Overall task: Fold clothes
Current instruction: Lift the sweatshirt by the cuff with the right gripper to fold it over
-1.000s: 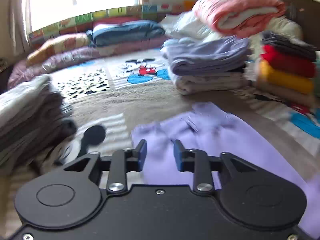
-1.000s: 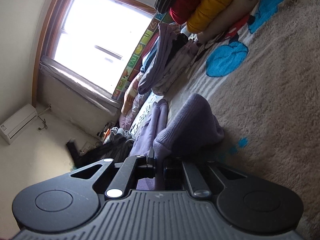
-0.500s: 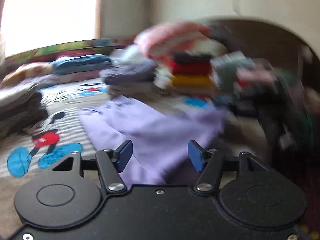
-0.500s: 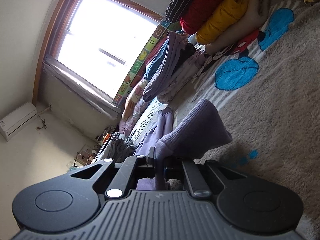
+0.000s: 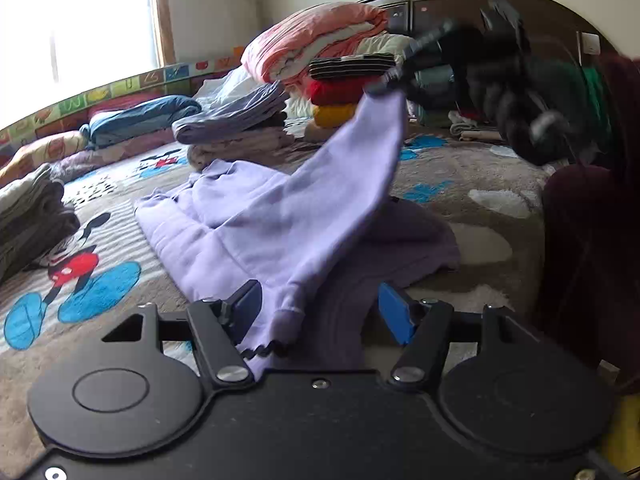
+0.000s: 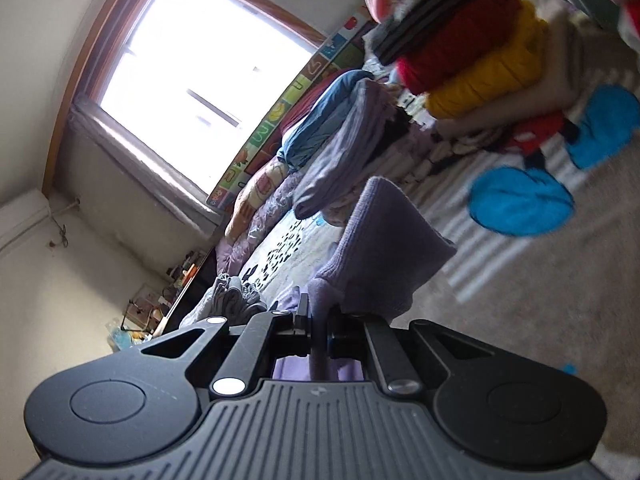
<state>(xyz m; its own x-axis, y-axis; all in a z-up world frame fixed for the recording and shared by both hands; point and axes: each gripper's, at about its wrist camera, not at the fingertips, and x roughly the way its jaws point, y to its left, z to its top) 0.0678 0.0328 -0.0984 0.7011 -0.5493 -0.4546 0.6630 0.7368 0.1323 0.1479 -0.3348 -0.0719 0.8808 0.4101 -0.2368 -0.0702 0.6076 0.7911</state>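
The soft, limp lilac garment [image 5: 256,224] lies on the bed [image 5: 472,184], one corner pinched at 1 o'clock by the right gripper [image 6: 318,336], while the left gripper [image 5: 320,312], jaws opening around its cuff, should probably grasp this thicker hem.

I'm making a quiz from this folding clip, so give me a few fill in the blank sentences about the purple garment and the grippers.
1. The right gripper is shut on the ____ garment.
2. The left gripper has its jaws opening, and its pads are coloured ____.
3. In the folded stack, the red item lies directly on top of a ____ one.

Missing words: purple; blue; yellow
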